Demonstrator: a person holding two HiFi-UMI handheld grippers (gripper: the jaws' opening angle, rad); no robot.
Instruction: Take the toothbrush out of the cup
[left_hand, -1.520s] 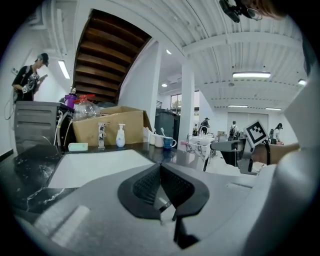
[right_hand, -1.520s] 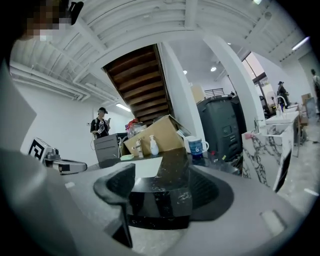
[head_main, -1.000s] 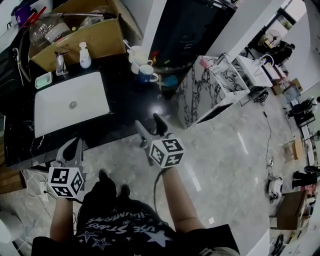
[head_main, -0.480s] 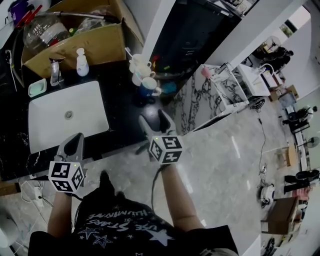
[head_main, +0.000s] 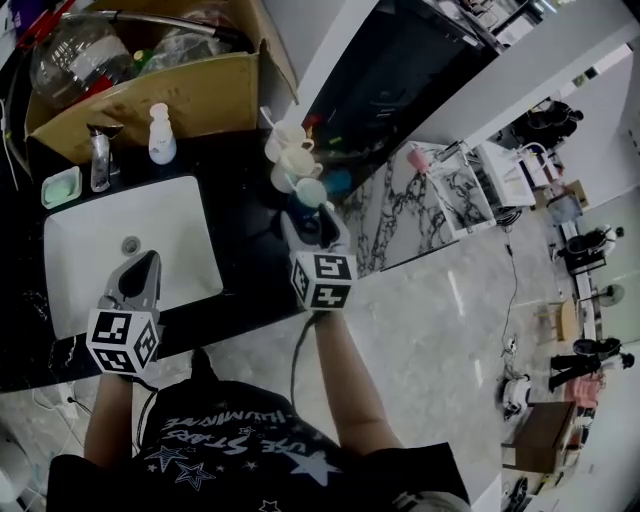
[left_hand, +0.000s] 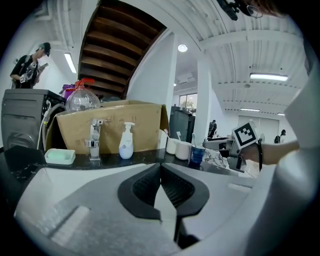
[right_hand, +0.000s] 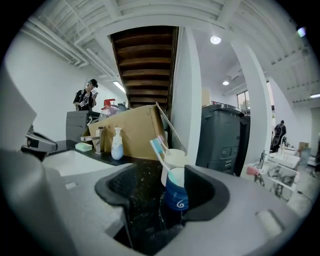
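A blue cup (head_main: 310, 192) stands on the black counter (head_main: 245, 235) near its right end, with a toothbrush (right_hand: 160, 151) leaning out to the left. My right gripper (head_main: 312, 222) is level with it and open. Its jaws have just been closing a little. The blue cup (right_hand: 176, 196) sits between them, close to the right pad, and the left pad is well clear of it. Two white cups (head_main: 288, 142) with more brushes stand just behind. My left gripper (head_main: 138, 270) hovers over the front of the sink, jaws shut (left_hand: 160, 167) on nothing.
The white sink (head_main: 70, 240) fills the counter's left part, with a tap (head_main: 97, 160), a soap bottle (head_main: 160, 135) and a green soap dish (head_main: 60, 187) behind it. A cardboard box (head_main: 160, 95) lines the back. The counter ends just right of the cups.
Both grippers have moved forward from the floor side to over the counter. The right one has come up around the blue cup; the left now hangs over the sink.
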